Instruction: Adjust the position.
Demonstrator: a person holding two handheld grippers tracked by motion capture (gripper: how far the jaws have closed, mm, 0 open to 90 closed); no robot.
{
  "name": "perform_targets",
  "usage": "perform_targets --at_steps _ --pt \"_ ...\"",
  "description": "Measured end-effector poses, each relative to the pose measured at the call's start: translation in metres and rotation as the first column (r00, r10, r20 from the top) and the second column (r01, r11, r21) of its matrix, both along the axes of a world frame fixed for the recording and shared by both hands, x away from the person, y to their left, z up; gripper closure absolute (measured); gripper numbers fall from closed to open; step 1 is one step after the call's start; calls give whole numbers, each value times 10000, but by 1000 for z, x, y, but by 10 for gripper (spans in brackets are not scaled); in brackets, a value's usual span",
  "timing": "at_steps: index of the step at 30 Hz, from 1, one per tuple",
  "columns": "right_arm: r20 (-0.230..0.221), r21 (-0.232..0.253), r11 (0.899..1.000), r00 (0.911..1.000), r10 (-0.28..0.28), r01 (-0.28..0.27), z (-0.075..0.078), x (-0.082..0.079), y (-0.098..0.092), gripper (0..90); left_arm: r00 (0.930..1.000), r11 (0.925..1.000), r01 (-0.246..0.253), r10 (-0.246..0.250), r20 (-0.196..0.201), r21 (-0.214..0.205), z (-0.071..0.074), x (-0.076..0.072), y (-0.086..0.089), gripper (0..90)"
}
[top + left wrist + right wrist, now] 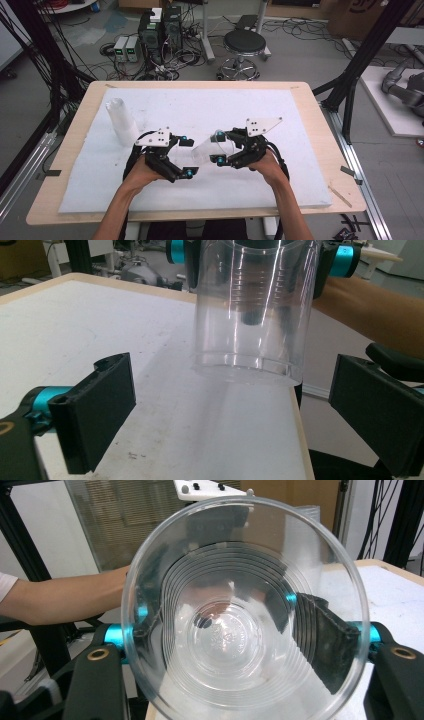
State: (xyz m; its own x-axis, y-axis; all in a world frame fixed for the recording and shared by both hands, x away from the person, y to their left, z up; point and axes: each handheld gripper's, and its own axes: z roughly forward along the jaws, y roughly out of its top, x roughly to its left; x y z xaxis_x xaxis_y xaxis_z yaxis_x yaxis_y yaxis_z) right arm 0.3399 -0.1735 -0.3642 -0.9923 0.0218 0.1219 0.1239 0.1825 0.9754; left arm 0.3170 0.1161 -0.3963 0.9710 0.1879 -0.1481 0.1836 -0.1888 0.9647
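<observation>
A: While I've got the feed up, what's the right gripper (226, 148) doing?

B: Clenched on a clear plastic cup (212, 147), centre of the high frame, lifted off the white pad (280, 175) on the desk (320, 130). In the right gripper view the cup (245, 625) sits between the jaws, with its open mouth facing that camera.

A: And the left gripper (186, 156)?

B: Released, jaws spread wide, nothing in them. It sits lower left of centre, just beside the cup, not touching as far as I can tell.

A: Which way does the cup lie from it?

B: Straight ahead. In the left gripper view the cup (252, 310) hangs upper centre, beyond and above the open jaws, closed base (247, 367) toward them. So I'd say the long axis runs roughly left to right across the high frame, base pointing at my left gripper, mouth at my right.

A: Anything else?

B: A second whitish cup or stack (121, 120) stands upright at mid left on the pad, well apart. My guess is a handover, with the left hand nearer.
</observation>
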Motion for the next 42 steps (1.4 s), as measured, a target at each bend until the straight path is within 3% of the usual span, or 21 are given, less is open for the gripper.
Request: perform_targets --at_steps 5,9,12,15,18,20,24,25,26,27,30,32,33,35,37,39,42 --pt "-81 -137 9999 9999 -66 65 1 0 0 340 9995 9991 -303 302 35 283 0 0 1 48" --pt "42 -527 9980 9994 -349 351 4 0 -1 341 9936 9879 -1124 1111 178 1068 0 -3 5 48" --pt "34 -1287 9884 9968 -803 801 7 1 -1 343 9854 9769 -1701 1688 210 1290 -2 -4 12 48" --pt "23 -1991 9711 9910 -1341 1319 10 4 1 345 9767 9687 -2141 2139 148 1256 -6 -5 22 48" --pt "108 -2709 9446 9818 -1896 1854 11 7 2 344 9618 9539 -2737 2728 247 1231 -9 -6 33 48" --pt "112 -2938 9318 9756 -2195 2130 12 9 2 344 9487 9421 -3161 3148 291 1124 -12 -8 40 48" --pt "300 -3726 8855 9573 -2874 2775 15 14 3 344 9268 9209 -3756 3734 410 1039 -21 -14 54 48" --pt "340 -3857 8751 9523 -3031 2923 16 14 3 344 9160 9100 -4012 3981 497 1041 -24 -17 58 48" --pt "364 -4077 8615 9481 -3159 3027 17 16 4 344 9110 9052 -4123 4090 521 1031 -26 -18 61 48" --pt "393 -4179 8542 9455 -3231 3093 18 17 4 344 9001 8945 -4358 4328 509 1001 -29 -20 66 48" --pt "390 -4741 8114 9288 -3685 3419 20 21 6 344 8700 8649 -4929 4885 666 945 -37 -25 79 48" --pt "478 -5055 7869 9220 -3841 3540 21 23 8 344 8556 8507 -5176 5134 664 919 -41 -28 85 48" --pt "529 -5152 7772 9185 -3918 3612 21 25 9 344 8445 8389 -5355 5300 777 975 -43 -29 88 48" --pt "601 -5440 7511 9102 -4098 3741 21 27 11 344 8344 8293 -5511 5461 746 926 -47 -31 93 48" --pt "579 -5583 7421 9097 -4111 3709 20 28 14 344 8252 8207 -5647 5599 742 876 -51 -33 96 48" --pt "485 -5704 7344 9077 -4169 3678 19 29 15 345 8209 8170 -5707 5652 813 824 -54 -34 99 48" --pt "507 -5750 7309 9077 -4166 3676 19 30 16 346 8074 8063 -5886 5827 923 583 -58 -36 102 48"
